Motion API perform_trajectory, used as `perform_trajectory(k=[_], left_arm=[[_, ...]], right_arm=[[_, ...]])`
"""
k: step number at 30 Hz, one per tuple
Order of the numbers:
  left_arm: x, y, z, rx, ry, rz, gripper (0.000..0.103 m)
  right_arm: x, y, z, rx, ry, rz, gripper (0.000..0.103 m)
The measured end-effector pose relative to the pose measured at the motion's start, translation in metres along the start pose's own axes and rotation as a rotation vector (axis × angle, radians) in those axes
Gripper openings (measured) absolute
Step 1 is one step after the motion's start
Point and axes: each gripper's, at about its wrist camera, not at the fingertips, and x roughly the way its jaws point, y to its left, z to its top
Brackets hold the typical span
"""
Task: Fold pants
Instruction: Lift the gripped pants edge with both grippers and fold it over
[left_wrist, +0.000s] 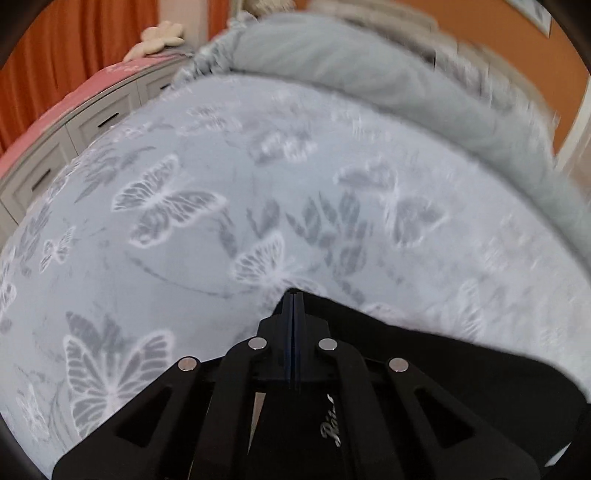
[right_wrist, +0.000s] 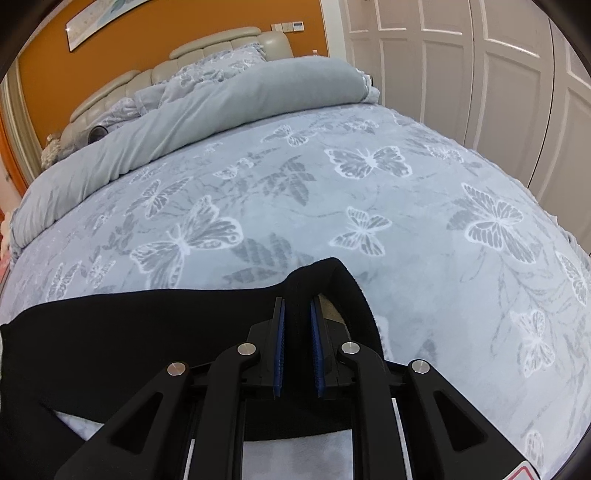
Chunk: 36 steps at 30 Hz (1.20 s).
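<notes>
The black pants (right_wrist: 147, 332) lie on a bed with a grey butterfly-print cover (right_wrist: 332, 206). In the right wrist view my right gripper (right_wrist: 297, 314) has its blue pads a little apart with a raised fold of the pants' edge between them. In the left wrist view my left gripper (left_wrist: 293, 299) is shut, pads pressed together on an edge of the black pants (left_wrist: 424, 362), which spread to the right below it. White lettering shows on the cloth under the left gripper.
A rolled grey duvet (right_wrist: 221, 107) lies across the far side of the bed, before a beige headboard (right_wrist: 207, 48) and orange wall. White wardrobe doors (right_wrist: 480, 74) stand at the right. A grey drawer unit (left_wrist: 74, 129) with a pink top stands left of the bed.
</notes>
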Motion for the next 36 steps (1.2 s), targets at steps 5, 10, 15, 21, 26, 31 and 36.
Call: perform_trajectory(k=[5,10,15,21,26,31,36], left_arm=[[-0.074,0.013,0.001,-0.027,-0.104,-0.063,0.000],[-0.122,0.024,-0.001,-0.009,-0.124,-0.098,0.000],[-0.084,0.021,-0.014,-0.026,0.026,-0.098,0.020],[-0.027,0.001,-0.017,0.033,0.003,-0.066,0.069],[0.022,-0.011,-0.002,0.086,0.067,-0.078,0.070],[0.043,-0.013,-0.001,0.085,0.095,-0.109,0.005],[-0.007,0.005,-0.006,0.027,-0.053,-0.166,0.004]], right_arm=[[-0.032,0.001,0.005,0.004,-0.029,0.030,0.013],[-0.062,-0.007,0.004,0.017,-0.044,0.047,0.013],[-0.070,-0.005,-0.005,0.006,-0.024,0.045,0.013],[-0.060,-0.001,-0.007,-0.008,-0.021,0.033,0.013],[-0.048,0.000,-0.004,-0.014,-0.032,0.014,0.013],[-0.042,0.000,-0.005,-0.009,-0.041,-0.001,0.013],[-0.045,0.001,-0.004,0.011,-0.051,0.018,0.013]])
